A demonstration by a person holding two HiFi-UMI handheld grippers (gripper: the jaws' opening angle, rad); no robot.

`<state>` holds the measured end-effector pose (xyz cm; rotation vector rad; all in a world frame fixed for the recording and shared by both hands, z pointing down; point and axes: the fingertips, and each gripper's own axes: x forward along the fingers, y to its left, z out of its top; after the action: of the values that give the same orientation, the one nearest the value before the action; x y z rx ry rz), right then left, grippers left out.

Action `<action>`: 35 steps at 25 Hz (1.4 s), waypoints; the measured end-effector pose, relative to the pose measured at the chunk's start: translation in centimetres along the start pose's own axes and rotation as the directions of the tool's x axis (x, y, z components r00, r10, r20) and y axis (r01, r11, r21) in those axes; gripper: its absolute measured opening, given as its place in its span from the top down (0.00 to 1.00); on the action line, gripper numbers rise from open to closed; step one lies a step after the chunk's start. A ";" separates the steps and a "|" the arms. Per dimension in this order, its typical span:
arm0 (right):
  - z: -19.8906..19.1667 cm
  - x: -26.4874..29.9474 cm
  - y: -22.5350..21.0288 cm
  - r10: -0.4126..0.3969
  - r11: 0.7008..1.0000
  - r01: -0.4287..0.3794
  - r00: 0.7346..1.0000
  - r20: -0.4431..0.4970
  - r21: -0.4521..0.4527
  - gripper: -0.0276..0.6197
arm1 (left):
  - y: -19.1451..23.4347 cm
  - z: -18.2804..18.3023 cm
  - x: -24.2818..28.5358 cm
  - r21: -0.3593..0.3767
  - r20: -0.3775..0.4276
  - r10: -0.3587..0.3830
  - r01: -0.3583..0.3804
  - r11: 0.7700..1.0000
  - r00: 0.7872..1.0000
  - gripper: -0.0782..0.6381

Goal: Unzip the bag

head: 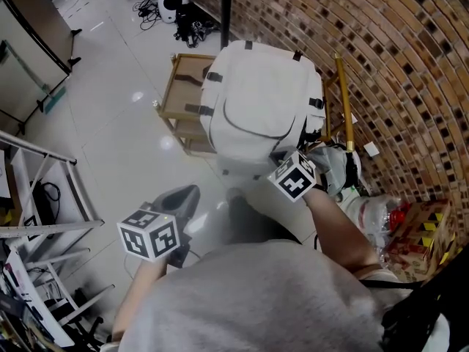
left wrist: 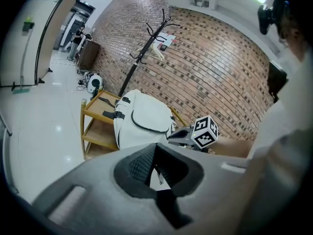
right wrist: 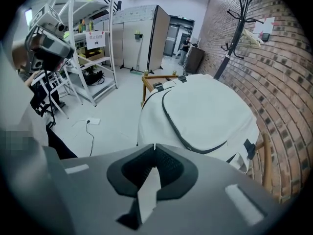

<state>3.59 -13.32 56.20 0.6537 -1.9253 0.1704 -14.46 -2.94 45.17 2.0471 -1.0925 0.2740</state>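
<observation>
A white backpack with dark zip lines stands on a wooden cart by the brick wall. My right gripper is at the bag's near lower corner and points steeply down. Its jaws are shut on a thin white pull strip that runs back between them. The left gripper view shows that gripper with its marker cube beside the bag's side. My left gripper hovers over the floor, apart from the bag, shut and holding nothing.
A black coat stand rises behind the cart. A yellow pole leans beside the bag. Plastic bags and a box crowd the floor on the right. A metal rack stands at the left, with white tiled floor between.
</observation>
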 end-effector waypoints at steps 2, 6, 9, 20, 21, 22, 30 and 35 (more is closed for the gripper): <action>0.3 0.1 0.0 0.012 1.000 -0.012 1.000 0.013 0.009 0.94 | 0.0 0.1 0.4 -0.001 -0.001 0.003 -0.003 1.000 1.000 0.89; 0.6 0.5 0.3 0.048 0.998 -0.050 0.998 0.045 0.045 0.94 | 0.2 0.6 0.9 -0.007 -0.008 0.012 -0.012 1.000 1.000 0.89; 0.8 0.7 0.4 0.058 0.996 -0.062 0.996 0.062 0.068 0.94 | 0.5 1.0 1.1 -0.007 -0.010 0.019 -0.019 1.000 1.000 0.89; 3.5 1.7 1.3 0.101 0.994 -0.103 0.991 0.086 0.028 0.94 | 1.7 1.1 1.7 -0.042 -0.015 0.034 -0.035 0.998 0.999 0.89; 3.8 1.8 1.5 0.105 0.994 -0.108 0.990 0.091 0.032 0.94 | 1.9 1.1 1.7 -0.047 -0.015 0.037 -0.038 0.998 0.999 0.89; 4.1 2.0 1.7 0.107 0.993 -0.110 0.990 0.093 0.031 0.94 | 2.1 1.0 1.7 -0.052 -0.014 0.041 -0.041 0.998 0.999 0.89; 5.7 2.6 2.1 0.133 0.987 -0.142 0.985 0.107 0.079 0.94 | 3.2 1.2 1.6 -0.076 -0.013 0.054 -0.055 0.996 0.998 0.89; 6.5 3.0 2.2 0.136 0.987 -0.145 0.984 0.113 0.070 0.94 | 3.4 1.6 1.9 -0.081 -0.010 0.056 -0.057 0.995 0.998 0.89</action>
<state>-3.63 -15.20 56.37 0.5886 -2.0782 0.3065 -16.23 -6.34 46.96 1.9439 -1.1395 0.2612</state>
